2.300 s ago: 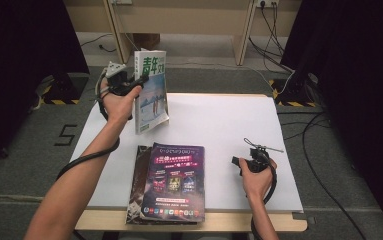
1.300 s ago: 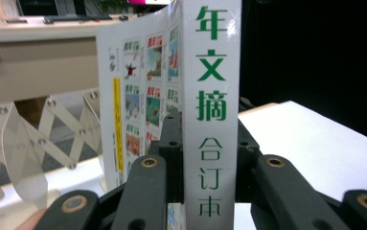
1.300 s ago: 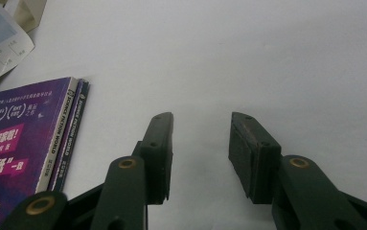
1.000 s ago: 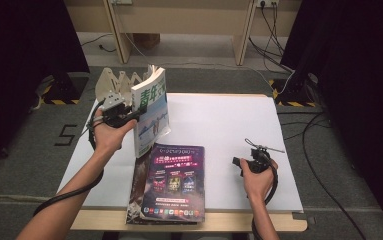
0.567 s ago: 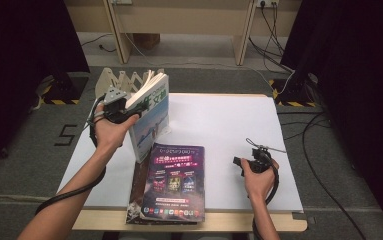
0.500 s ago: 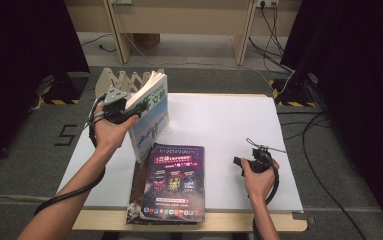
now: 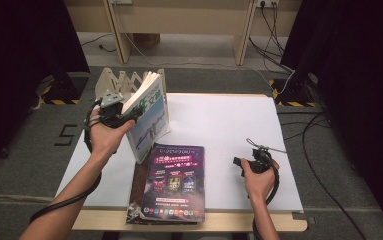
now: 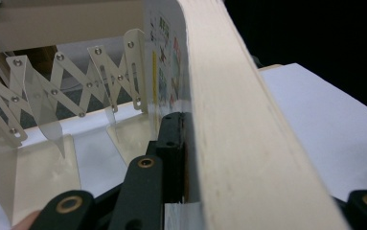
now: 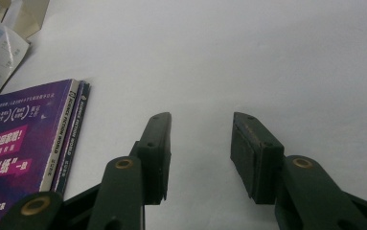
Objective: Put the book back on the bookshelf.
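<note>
A thick book (image 7: 150,116) with a pale blue and white cover hangs tilted over the table's back left, its page edges facing up. My left gripper (image 7: 129,114) is shut on it near the spine. In the left gripper view the page block (image 8: 248,143) runs along the left jaw's inner side. Just behind the book stands a wooden scissor-fold rack (image 7: 123,81) with upright dividers (image 8: 75,86). My right gripper (image 7: 244,163) rests open on the white tabletop at the front right, with bare table between its jaws (image 9: 200,148).
A stack of magazines with a purple cover (image 7: 174,182) lies at the table's front edge, left of the right gripper, and its spines (image 9: 63,139) are close to that gripper's left jaw. The white table top (image 7: 219,125) stretches behind it. Cables trail on the floor to the right.
The left hand has drawn the book back towards the person and tipped it from upright to slanted, uncovering the wooden rack behind. The right gripper has hardly moved.
</note>
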The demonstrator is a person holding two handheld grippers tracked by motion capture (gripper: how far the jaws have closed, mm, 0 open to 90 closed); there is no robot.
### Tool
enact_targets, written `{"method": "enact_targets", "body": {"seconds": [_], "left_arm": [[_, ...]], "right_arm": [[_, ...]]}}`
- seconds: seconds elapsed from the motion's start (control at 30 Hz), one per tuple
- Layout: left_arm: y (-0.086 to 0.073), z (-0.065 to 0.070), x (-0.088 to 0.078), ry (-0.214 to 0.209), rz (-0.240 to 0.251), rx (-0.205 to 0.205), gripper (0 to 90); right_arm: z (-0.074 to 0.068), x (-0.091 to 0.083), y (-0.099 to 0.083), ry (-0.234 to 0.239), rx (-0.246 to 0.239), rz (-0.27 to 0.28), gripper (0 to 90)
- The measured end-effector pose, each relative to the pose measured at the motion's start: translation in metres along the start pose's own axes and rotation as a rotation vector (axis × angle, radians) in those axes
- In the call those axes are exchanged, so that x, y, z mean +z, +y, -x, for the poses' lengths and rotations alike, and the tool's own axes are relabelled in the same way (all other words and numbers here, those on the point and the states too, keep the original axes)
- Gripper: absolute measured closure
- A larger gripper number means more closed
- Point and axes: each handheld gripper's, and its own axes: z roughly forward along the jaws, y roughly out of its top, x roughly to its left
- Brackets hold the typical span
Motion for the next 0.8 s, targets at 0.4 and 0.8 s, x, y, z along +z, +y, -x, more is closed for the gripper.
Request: {"method": "enact_targets", "body": {"seconds": [0.4,0.8], "left_arm": [[0.002,-0.004,0.0,-0.015,-0.04,-0.028,72.6],[0.022,-0.017,0.007,-0.04,-0.022,-0.05,73.3]], "right_arm": [[0.001,-0.001,0.0,0.003,0.002,-0.002,58.6],[0.003,0.0,0.0,-0.001,0.009,-0.002,58.6]]}}
